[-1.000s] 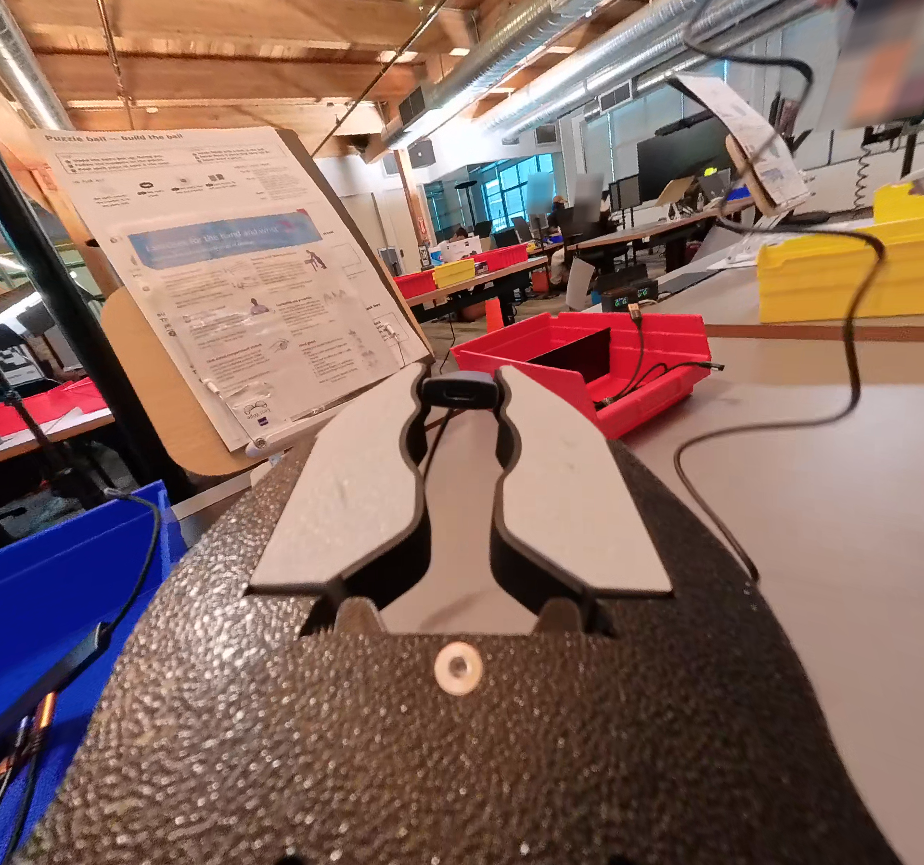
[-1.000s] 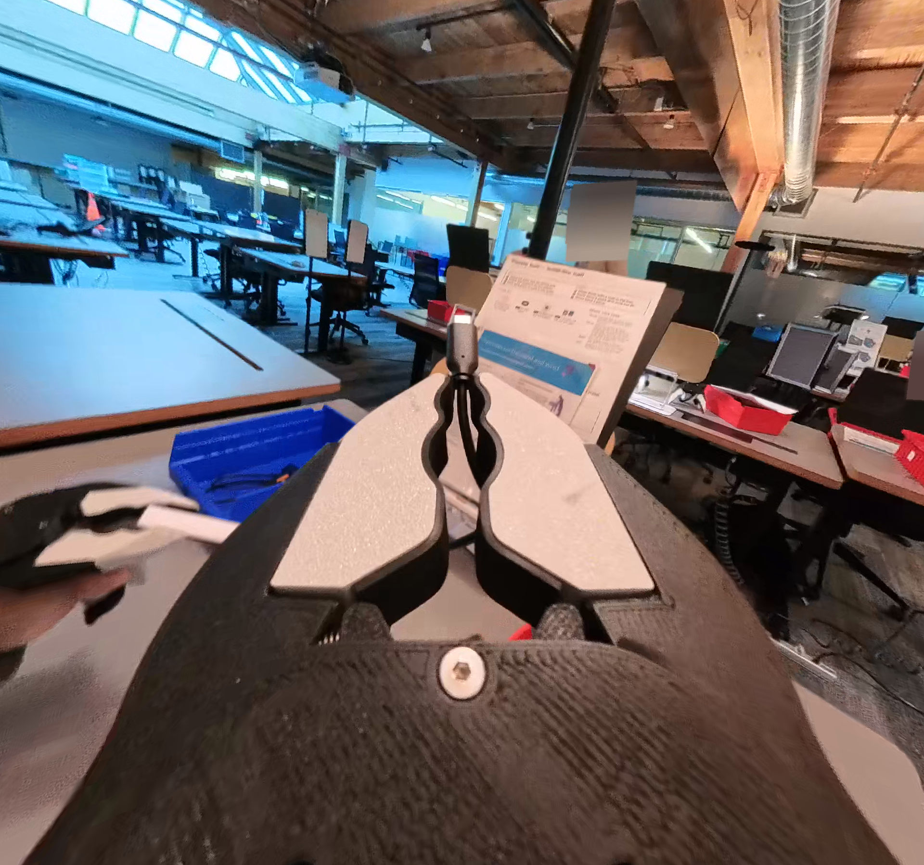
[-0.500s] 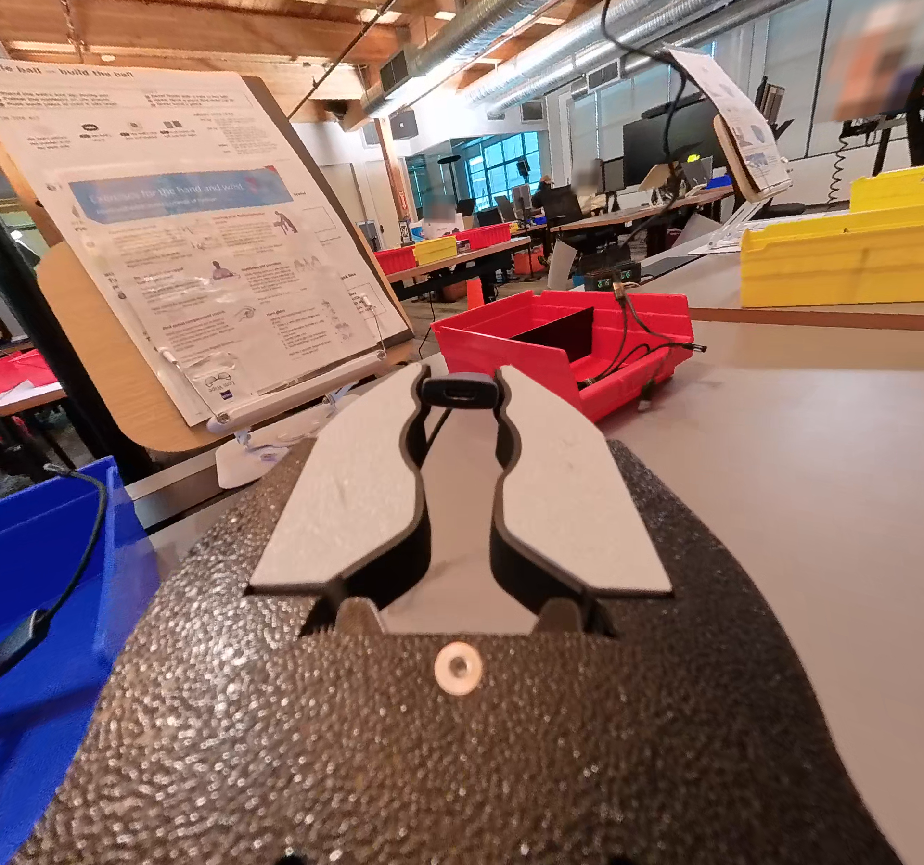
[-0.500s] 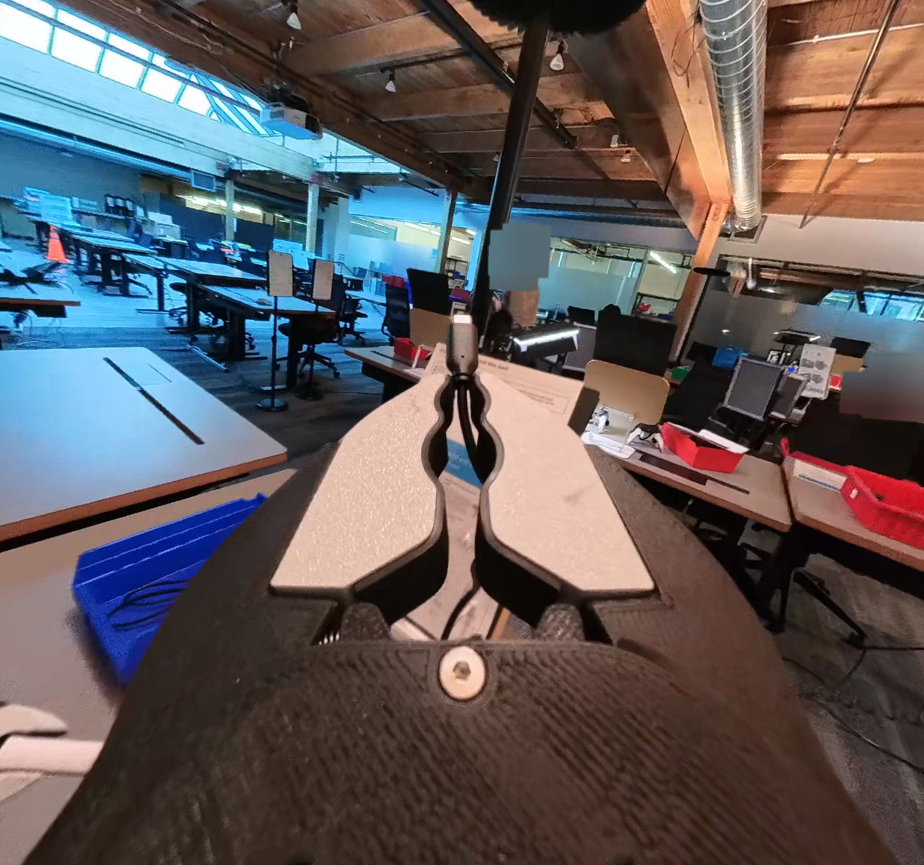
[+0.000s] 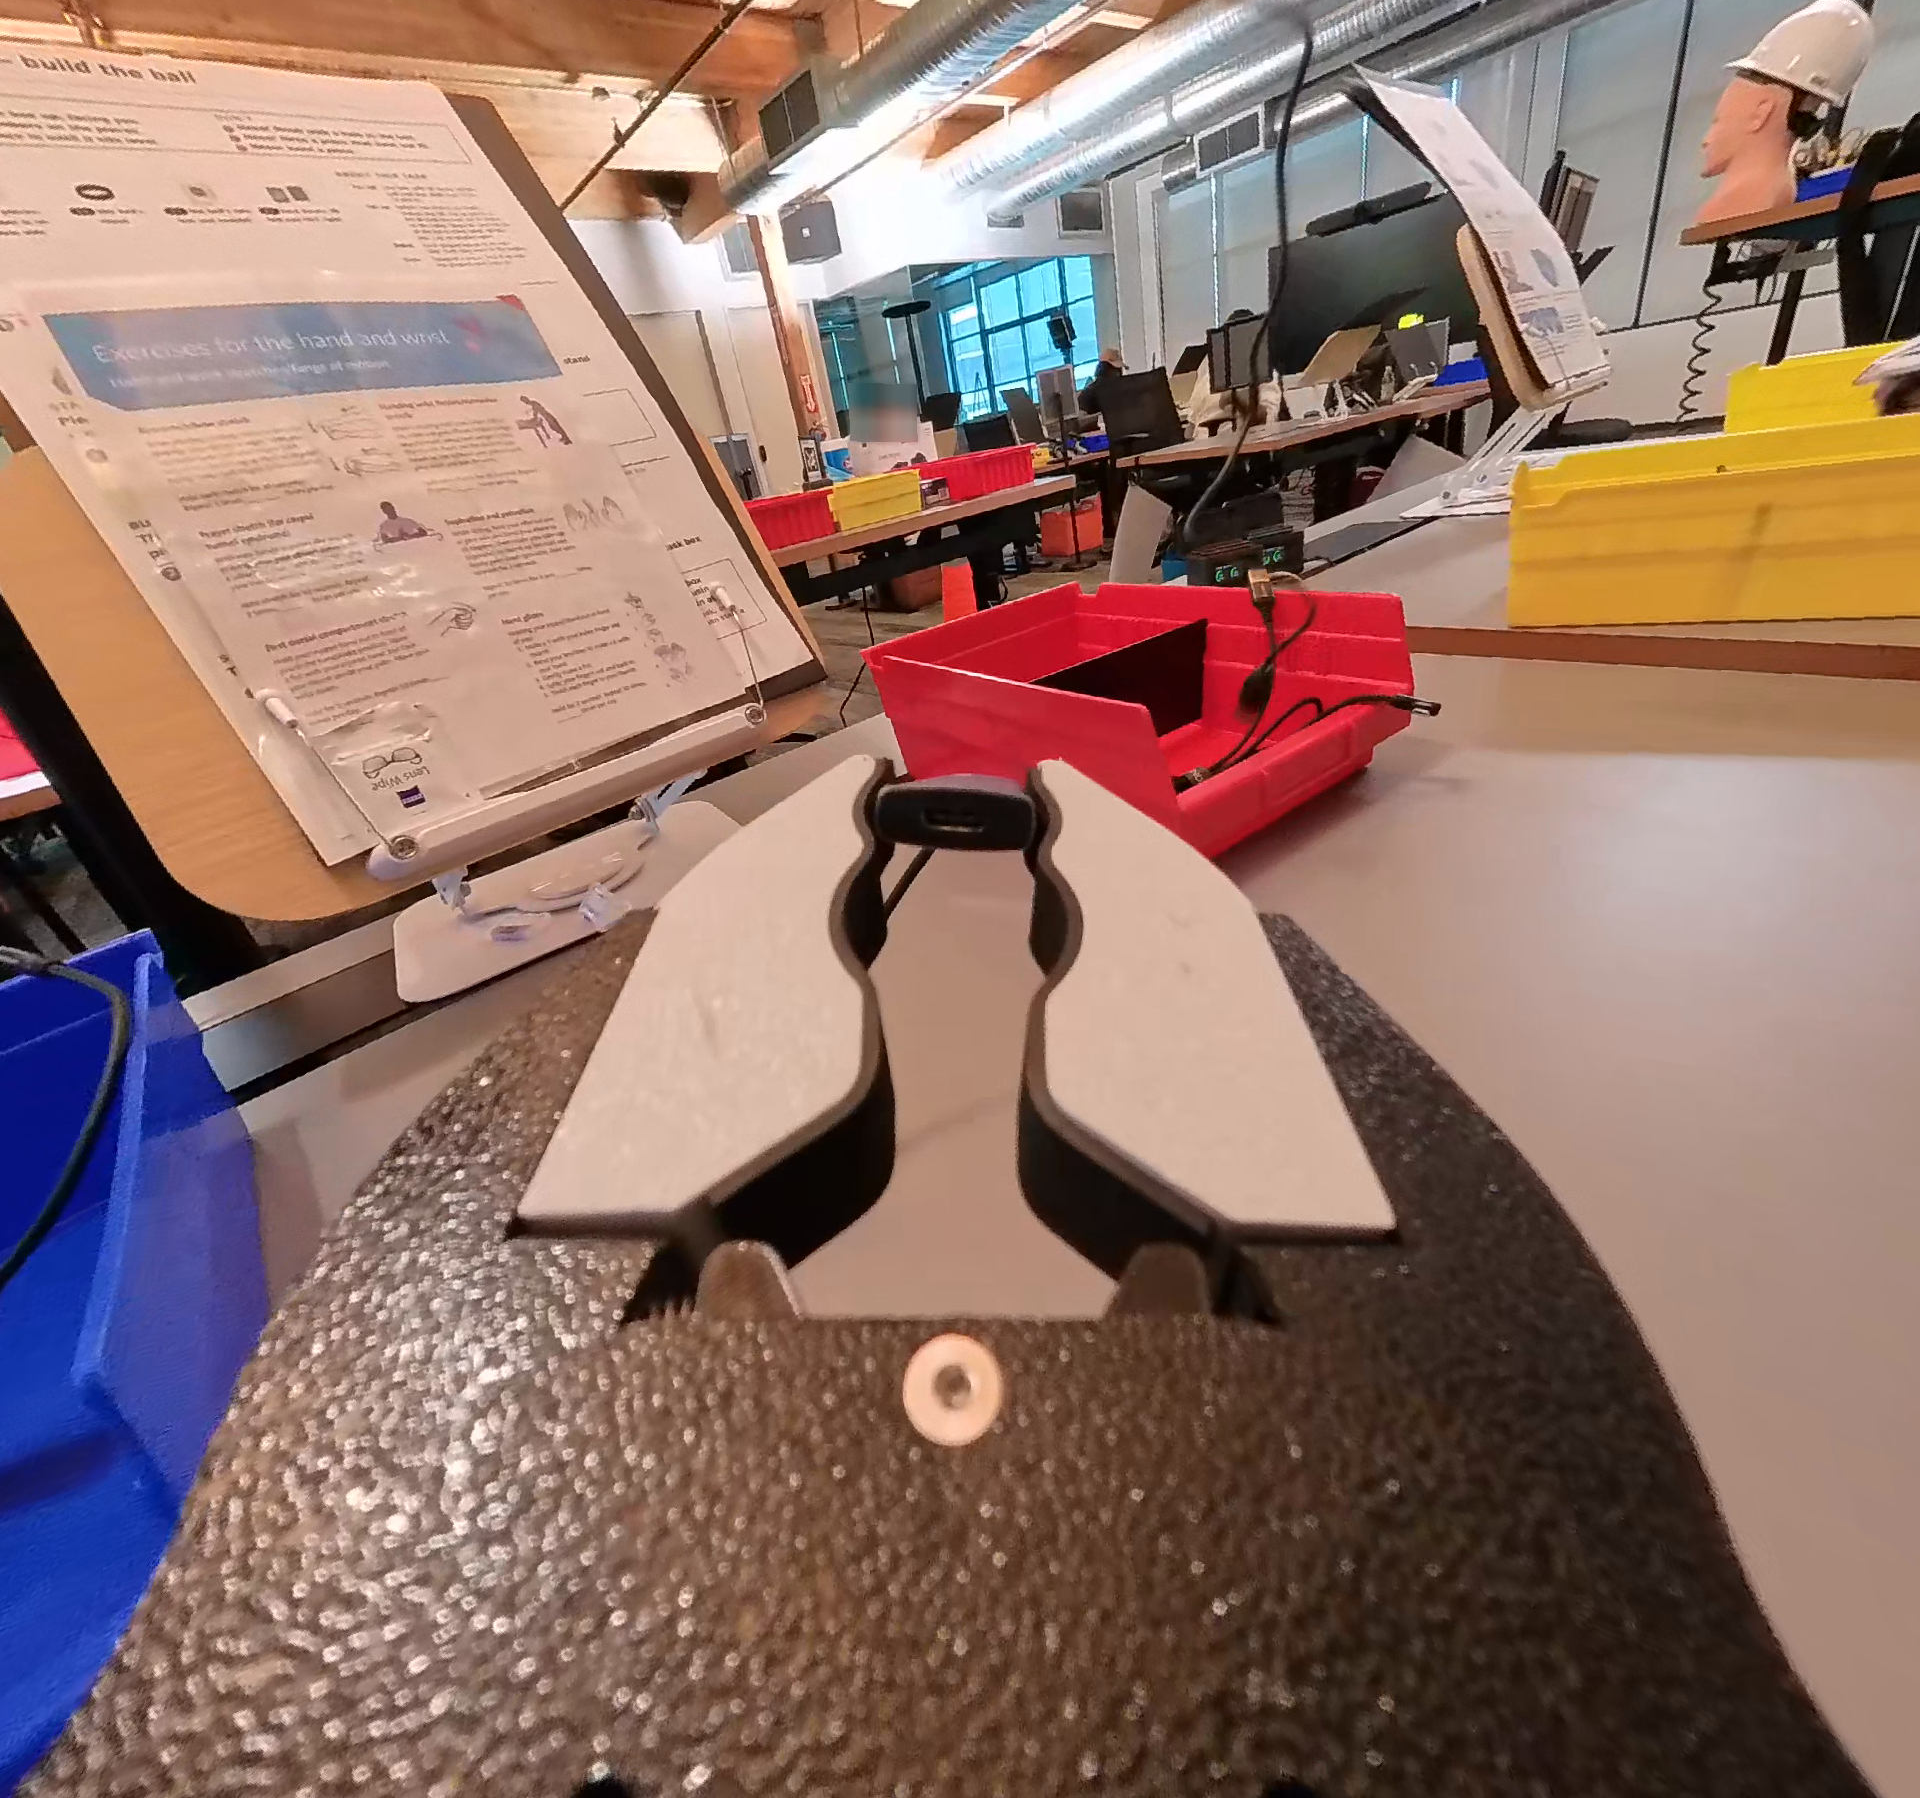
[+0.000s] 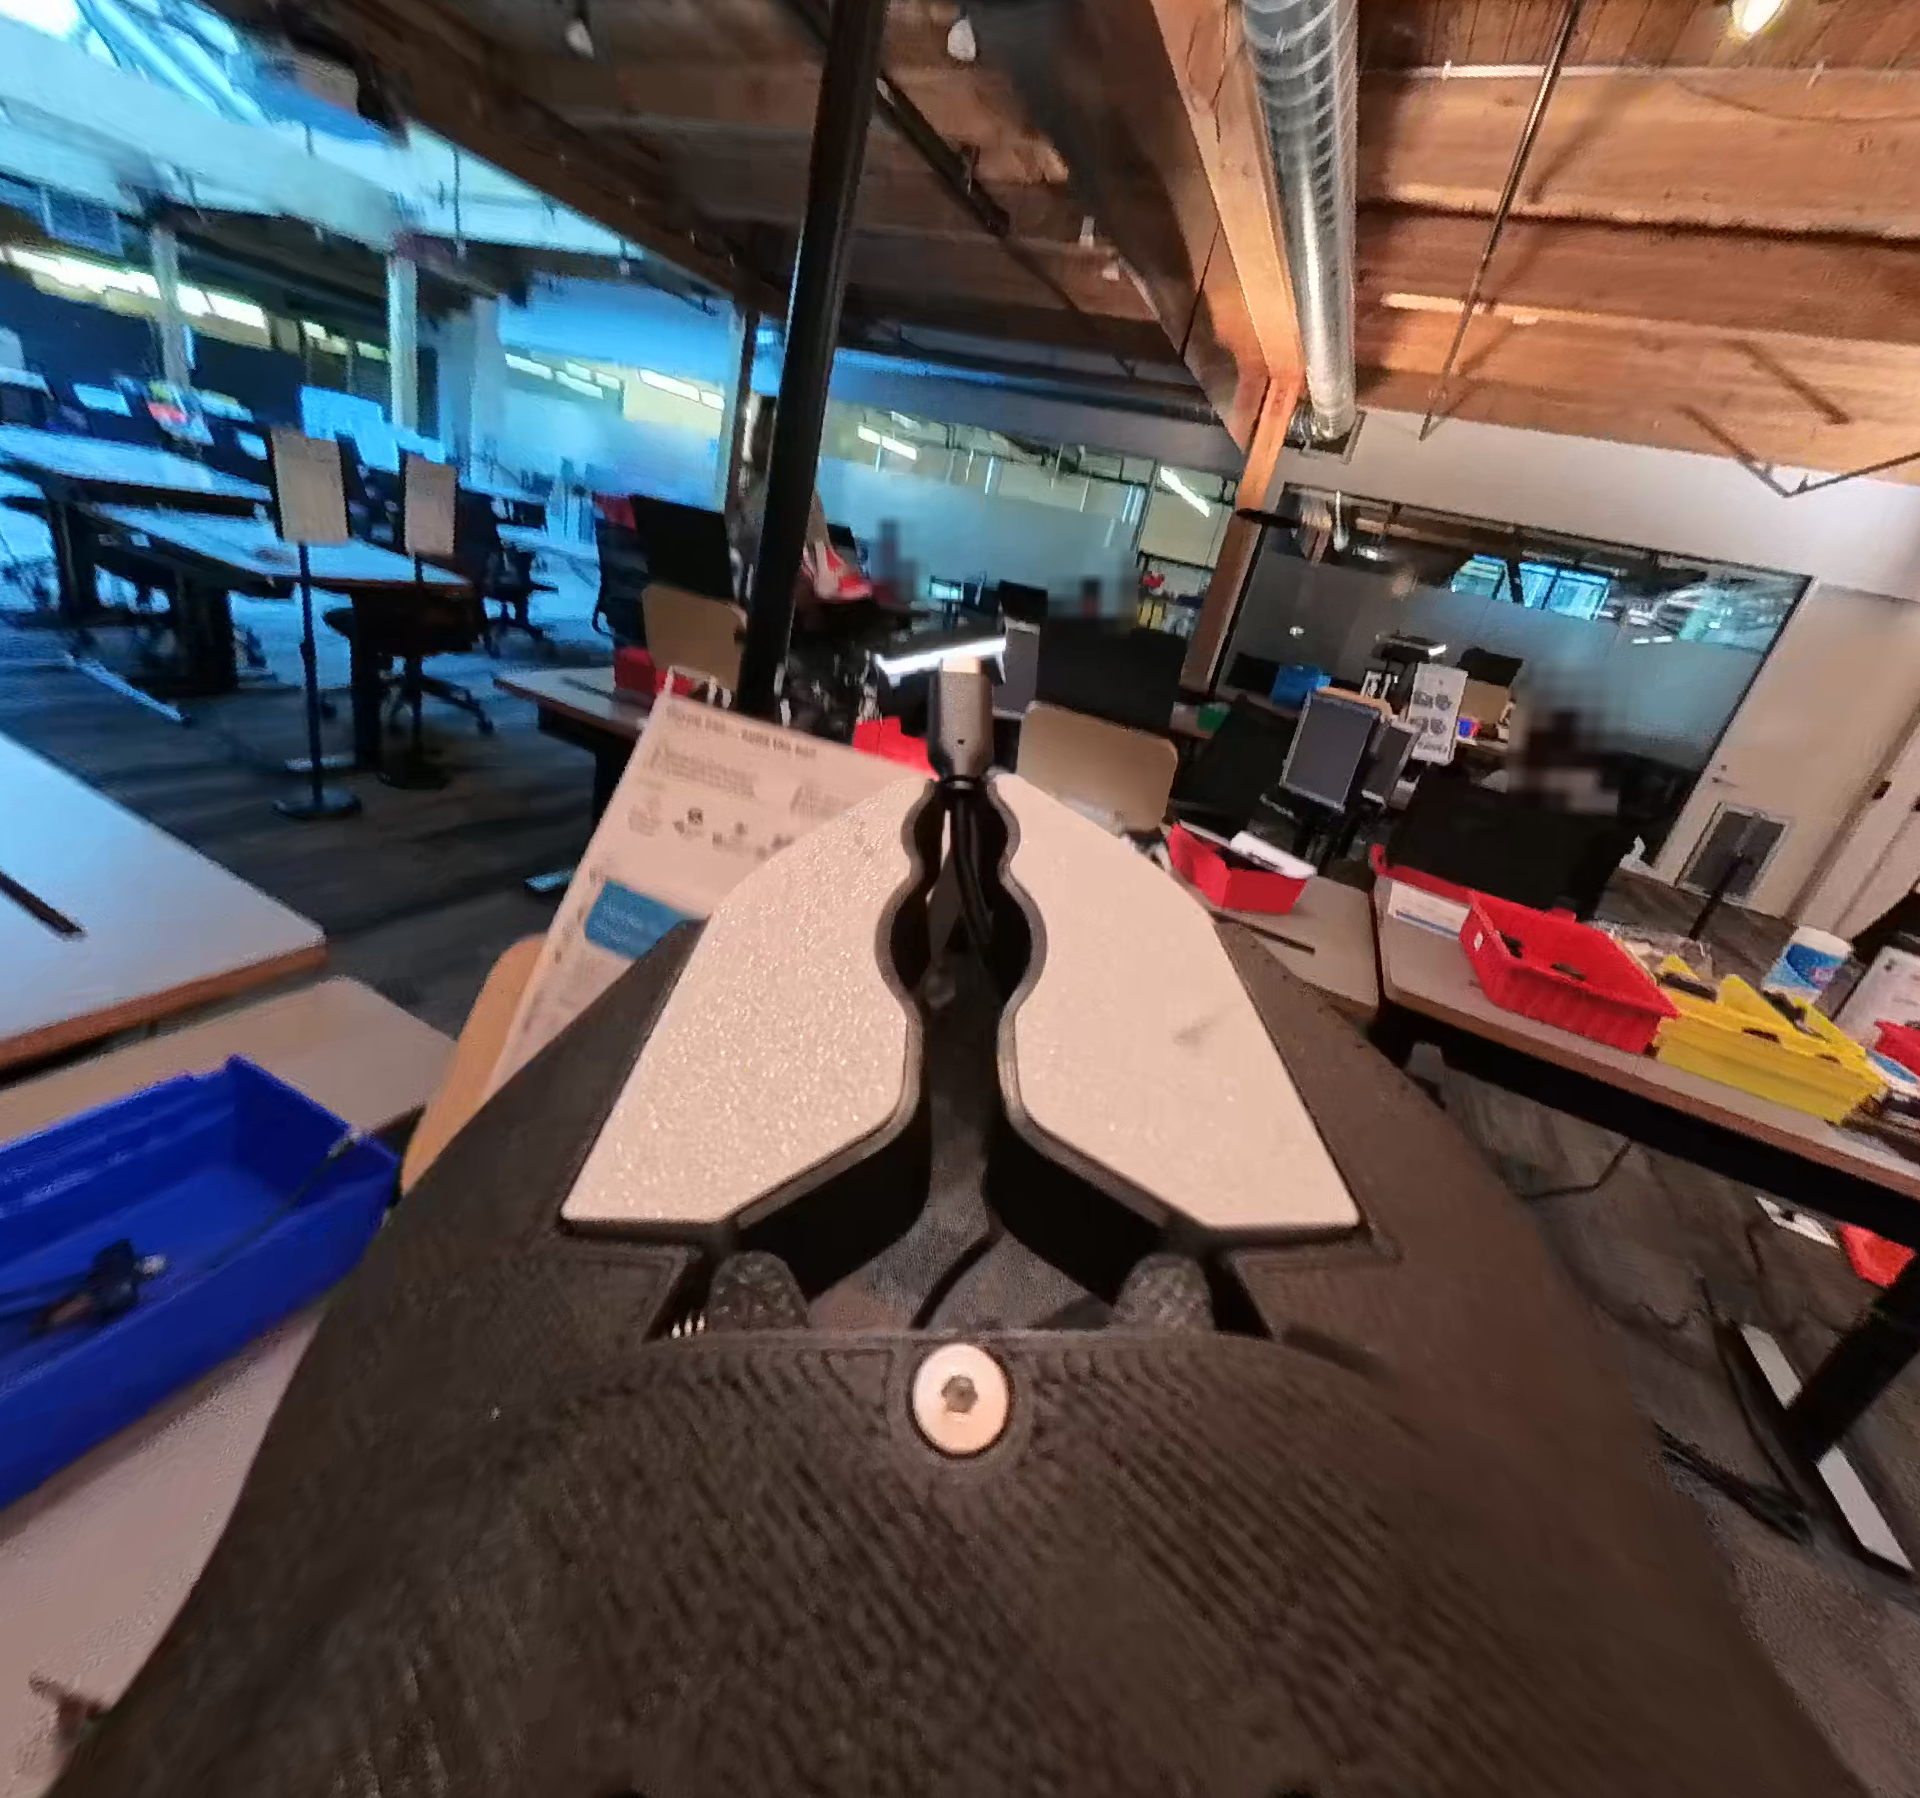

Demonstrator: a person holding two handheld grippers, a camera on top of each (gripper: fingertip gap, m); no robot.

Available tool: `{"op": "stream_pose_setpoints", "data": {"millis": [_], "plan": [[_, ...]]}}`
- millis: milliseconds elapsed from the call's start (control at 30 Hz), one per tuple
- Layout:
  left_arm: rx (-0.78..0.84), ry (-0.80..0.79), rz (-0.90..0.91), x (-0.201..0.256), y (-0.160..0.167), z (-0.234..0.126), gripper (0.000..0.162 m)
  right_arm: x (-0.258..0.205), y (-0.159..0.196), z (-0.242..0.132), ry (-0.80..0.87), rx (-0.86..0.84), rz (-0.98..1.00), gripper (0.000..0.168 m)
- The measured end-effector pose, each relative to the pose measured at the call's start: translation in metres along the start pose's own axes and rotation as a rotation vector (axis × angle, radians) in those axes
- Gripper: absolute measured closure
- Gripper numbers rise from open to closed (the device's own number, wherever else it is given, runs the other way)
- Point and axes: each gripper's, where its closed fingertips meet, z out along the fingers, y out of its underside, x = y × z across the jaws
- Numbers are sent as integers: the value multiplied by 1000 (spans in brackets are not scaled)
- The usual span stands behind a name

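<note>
In the left wrist view, the left claw [image 5: 954, 813] is closed on a dark grey female cable socket [image 5: 954, 815], pinched crosswise at the fingertips with its slot facing the camera and a thin black lead dropping below it, low over the pale grey bench [image 5: 1558, 969]. A red plastic bin [image 5: 1039, 720] with a black divider and loose black cables sits just beyond the socket; left of that bin leans a wooden document stand carrying laminated printed sheets [image 5: 343, 501], farther left a blue plastic bin [image 5: 114, 1229] is cut off by the frame edge, and right of the red bin stands a yellow plastic bin [image 5: 1704, 543]. In the right wrist view, the right claw [image 6: 961, 787] is nearly closed on a black cable [image 6: 971, 875] whose grey metal plug [image 6: 961, 720] sticks out past the fingertips, raised well above the bench [image 6: 125, 1540]; the stand's sheets [image 6: 707, 813] show behind it and the blue bin [image 6: 177, 1198] lies lower left. Plug and socket are each gripped but apart, neither showing in the other's view, so no joining is visible. The right view is motion-blurred, the cable's run beneath both claws is hidden, and whether the two ends belong to one lead cannot be told.
</note>
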Motion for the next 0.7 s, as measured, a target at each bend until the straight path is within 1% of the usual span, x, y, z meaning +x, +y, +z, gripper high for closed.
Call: {"op": "stream_pose_setpoints", "data": {"millis": [67,133,200,300,400,467,533,567,600,633,667,700], "plan": [[3,6,-4,1,0,0,139,-10,39,-3,-21,-75,-6,162],[5,7,-7,1,-1,-1,139,-25,89,-11,-55,-168,-8,162],[9,8,-11,0,-2,-1,139,-50,153,-24,-131,-310,-39,162],[15,8,-13,0,-4,-2,139,-84,265,-57,-215,-591,-120,162],[23,14,-12,1,-6,-3,139,-96,365,-89,-192,-825,-217,162],[23,24,-20,3,-6,-3,139,-100,414,-103,-172,-923,-238,162],[25,46,-25,7,-5,-2,139,-105,448,-109,-179,-973,-216,162],[25,59,-35,9,-4,-1,139,-107,459,-110,-190,-988,-190,160],[24,70,-49,10,-2,0,139,-107,464,-110,-200,-995,-161,150],[25,83,-58,12,-2,0,139,-106,463,-107,-207,-981,-142,134],[28,98,-60,13,-1,0,139,-107,458,-104,-234,-959,-125,124],[31,108,-58,14,-2,-1,139,-106,450,-103,-263,-939,-111,119]]}}
